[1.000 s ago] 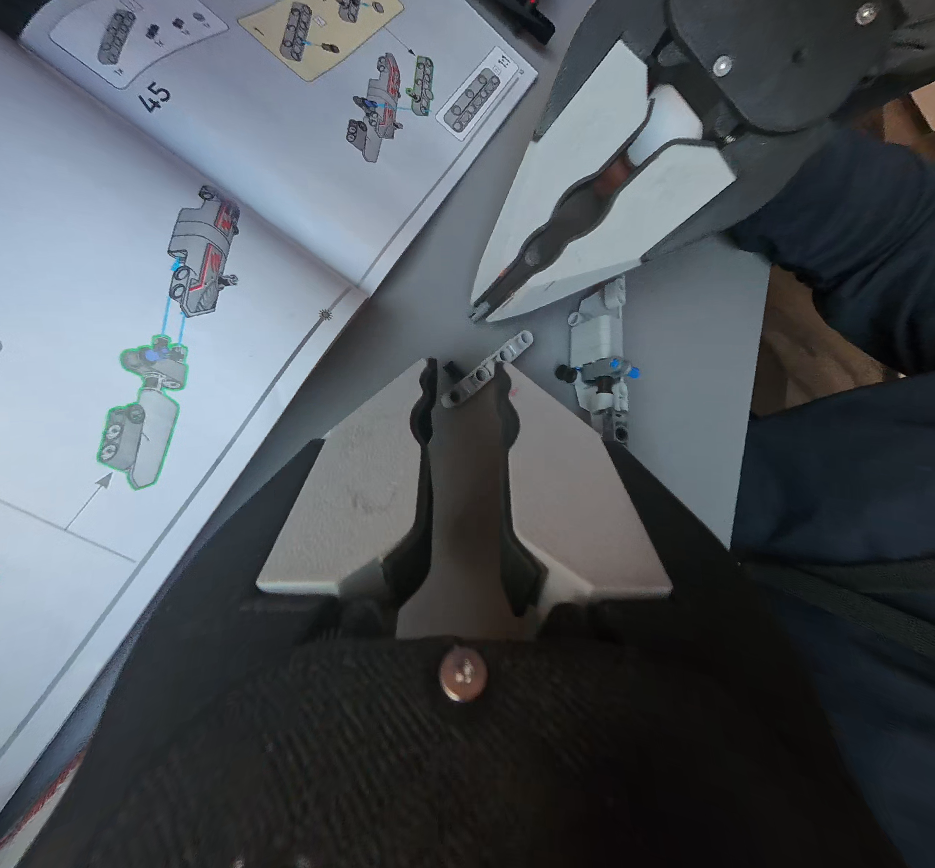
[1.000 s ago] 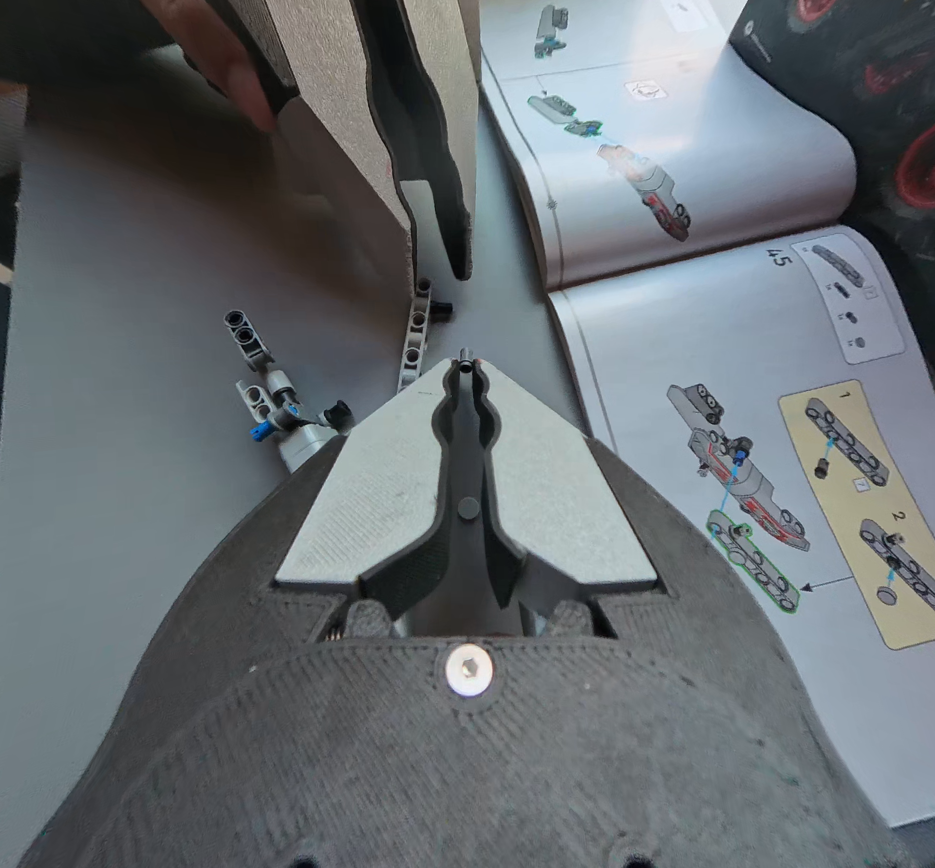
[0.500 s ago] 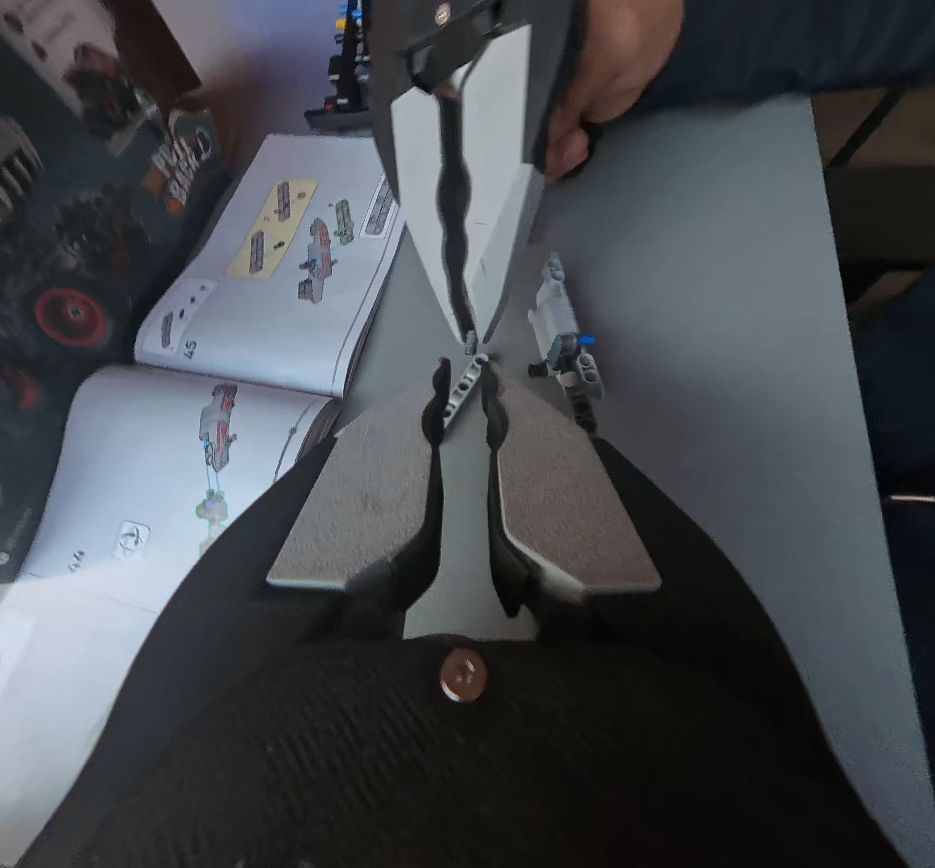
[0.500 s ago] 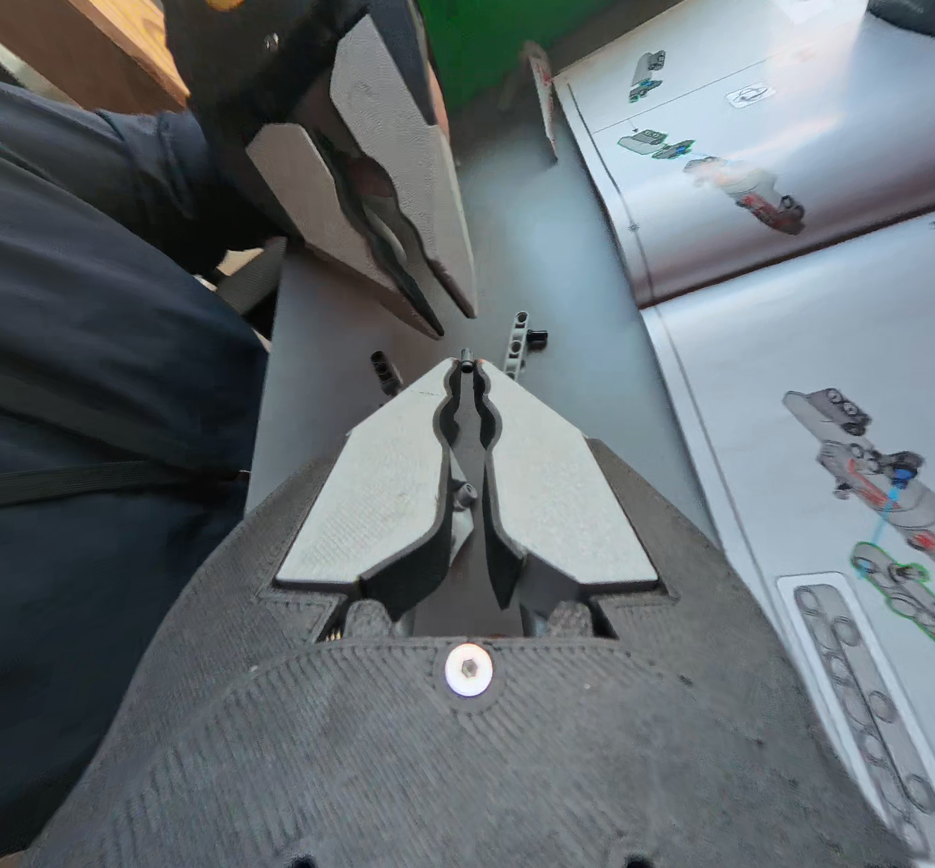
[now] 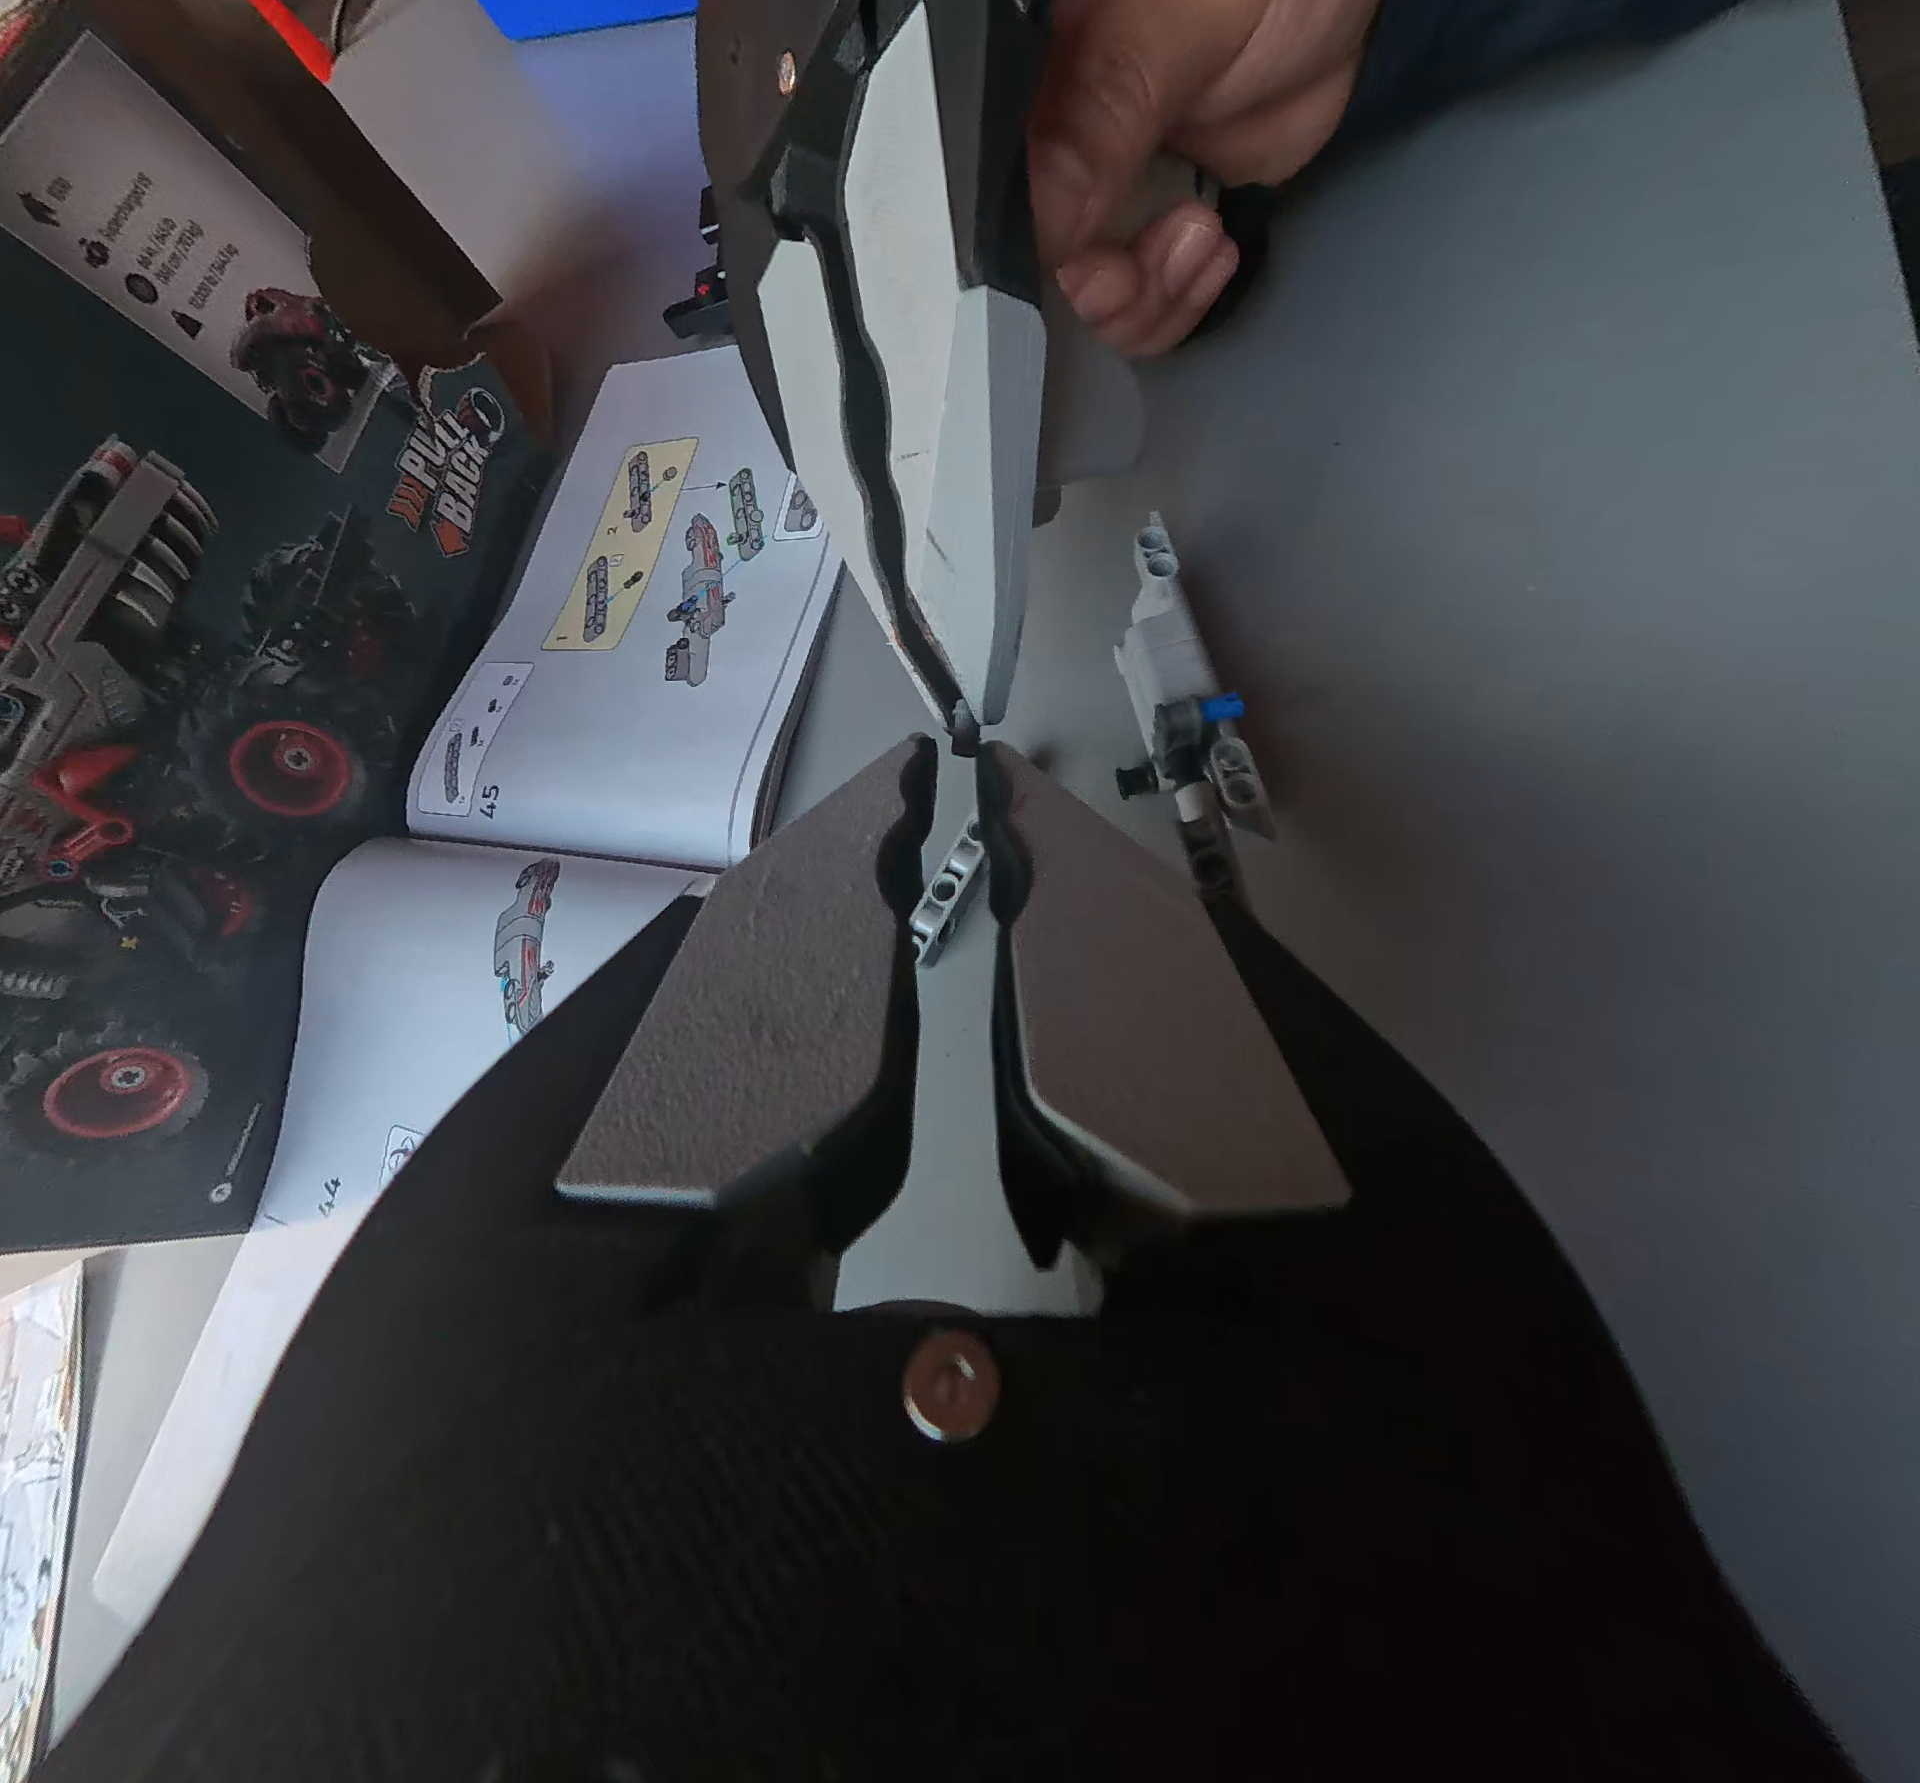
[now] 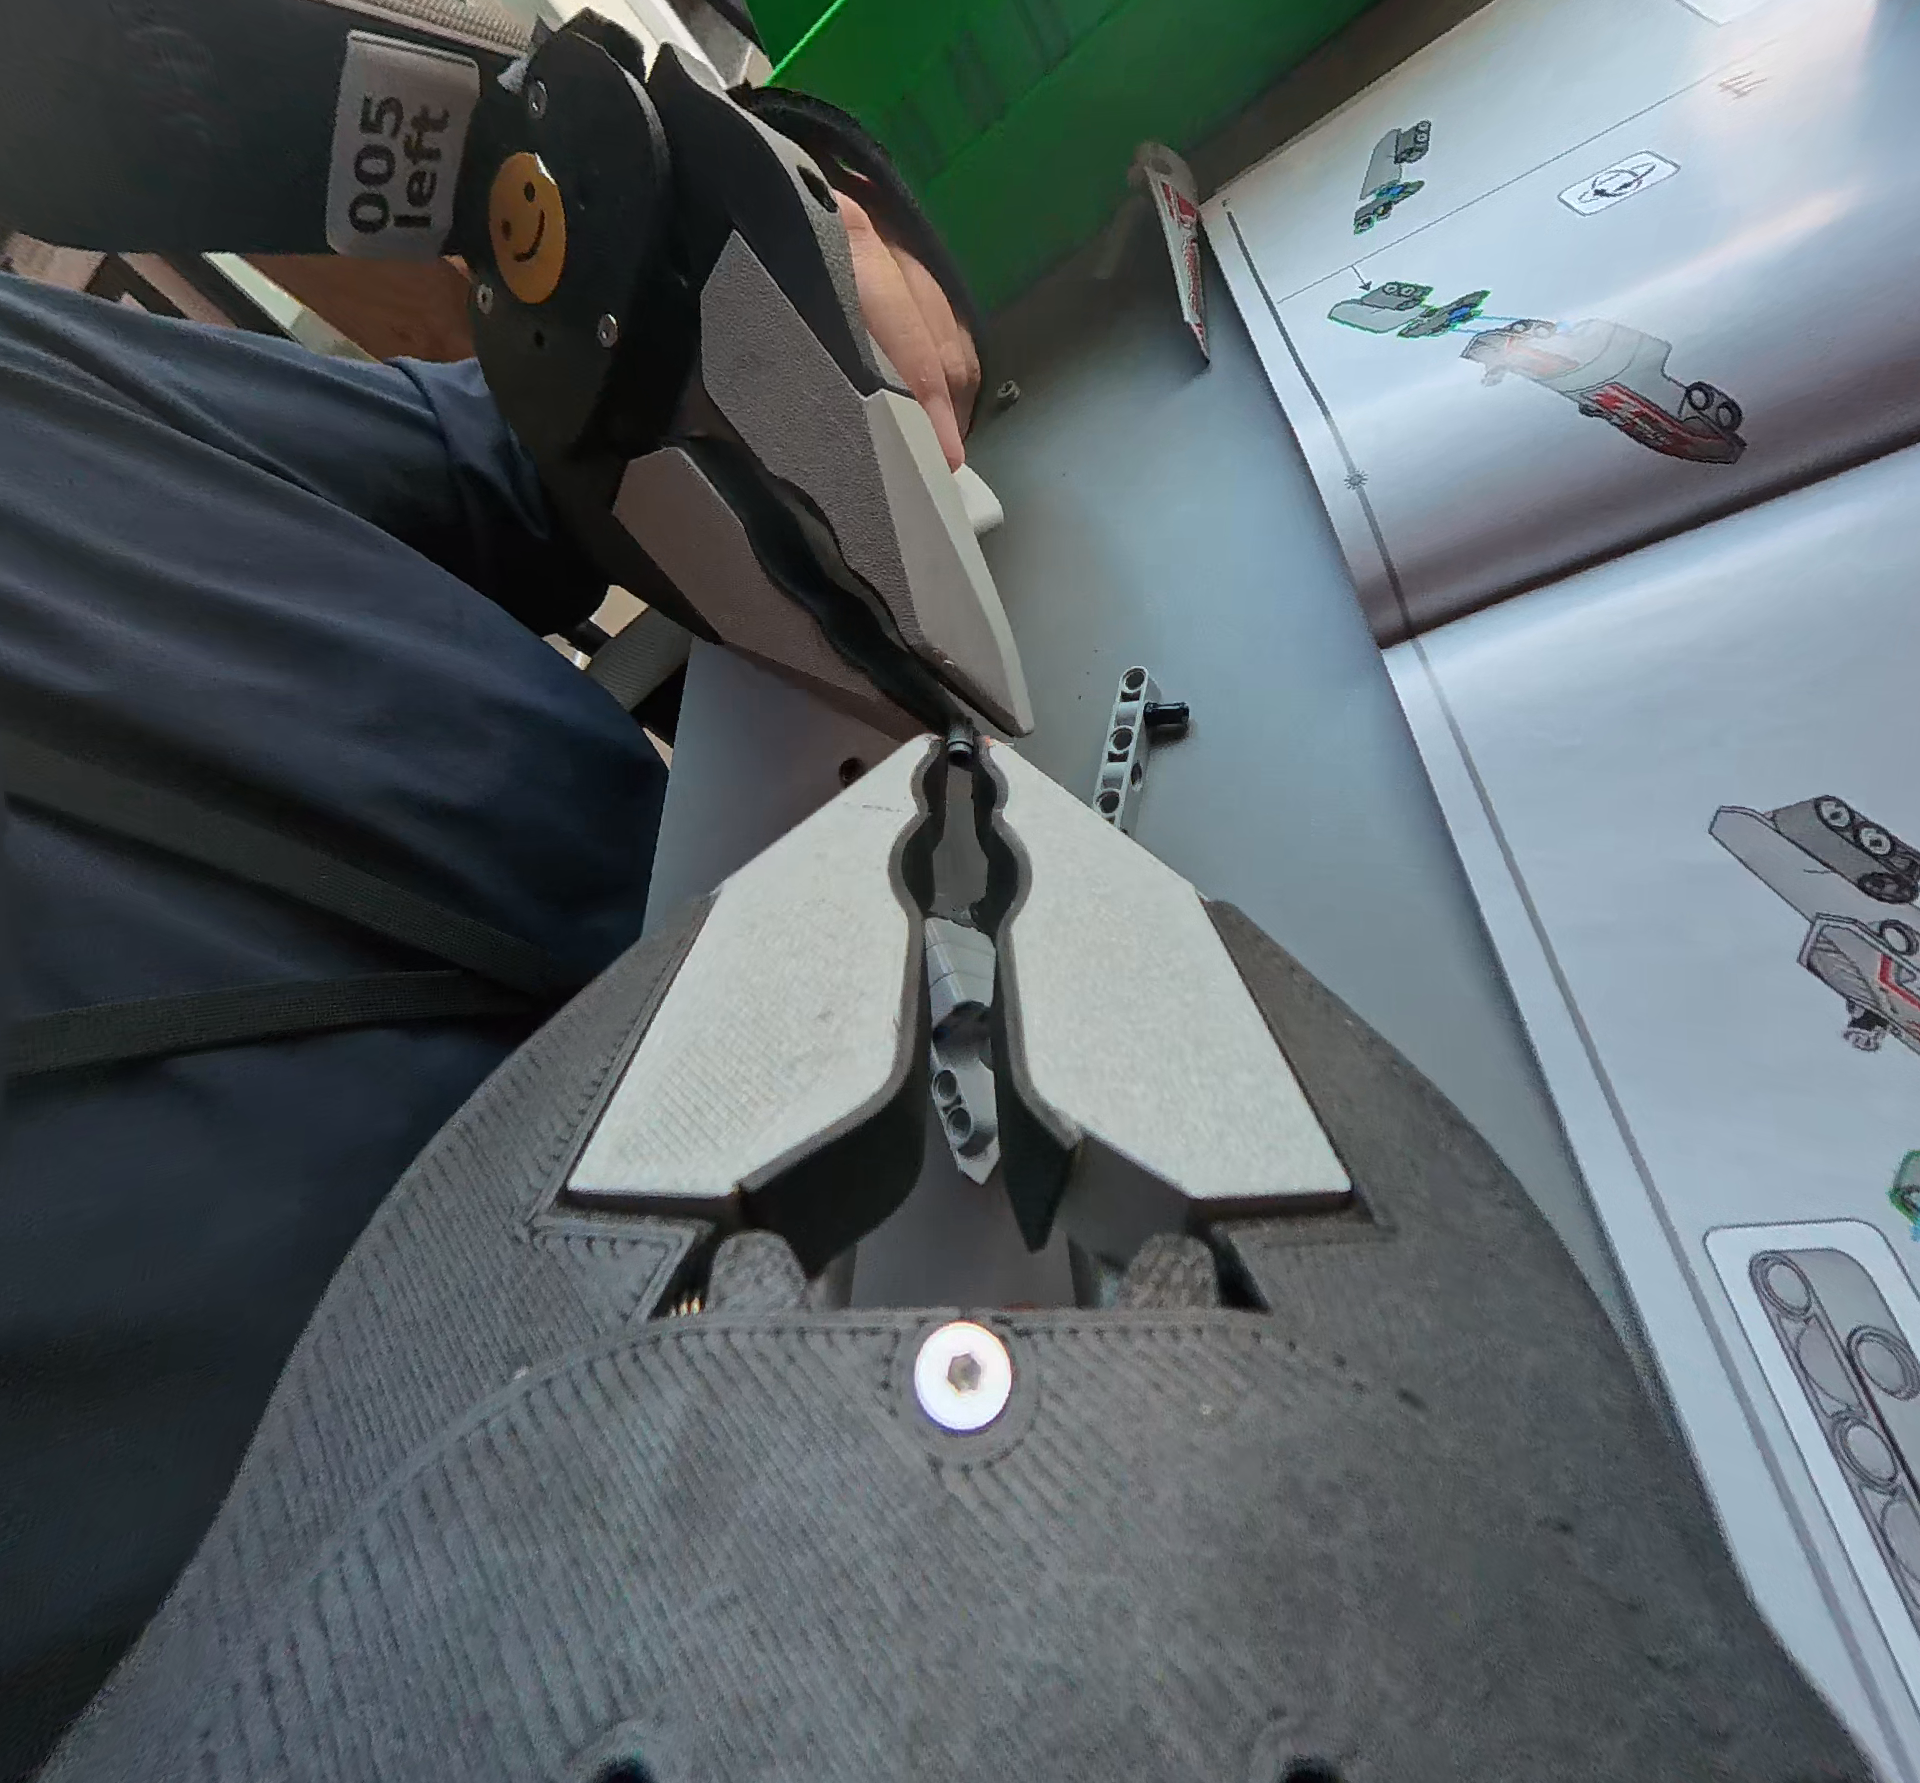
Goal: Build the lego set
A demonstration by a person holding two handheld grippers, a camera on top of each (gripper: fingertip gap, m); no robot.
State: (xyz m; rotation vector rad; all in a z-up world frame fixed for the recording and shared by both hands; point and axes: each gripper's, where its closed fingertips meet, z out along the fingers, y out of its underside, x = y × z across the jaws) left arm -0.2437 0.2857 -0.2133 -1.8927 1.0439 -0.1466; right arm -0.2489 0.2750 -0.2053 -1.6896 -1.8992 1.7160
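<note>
**So, both tongs tip to tip over the table**

Left wrist view first: the left gripper has its fingers slightly spread, a narrow gap between the tips. Through that gap you can see a light grey beam with holes lying on the grey table. The right gripper comes down from above, held by a hand, and its tips pinch a small black pin right at the left tips. A small grey half-built piece with a blue pin lies just to the right. The open instruction booklet and the set's box sit to the left.

Right wrist view: the right gripper is pressed together on the black pin, which pokes out of its tips. The left gripper's tips hang right over the pin; whether they touch it, I can't tell. The grey beam lies on the table just right of the tips, a black peg stuck in its side. The booklet is further right, with a green bin behind.
</note>
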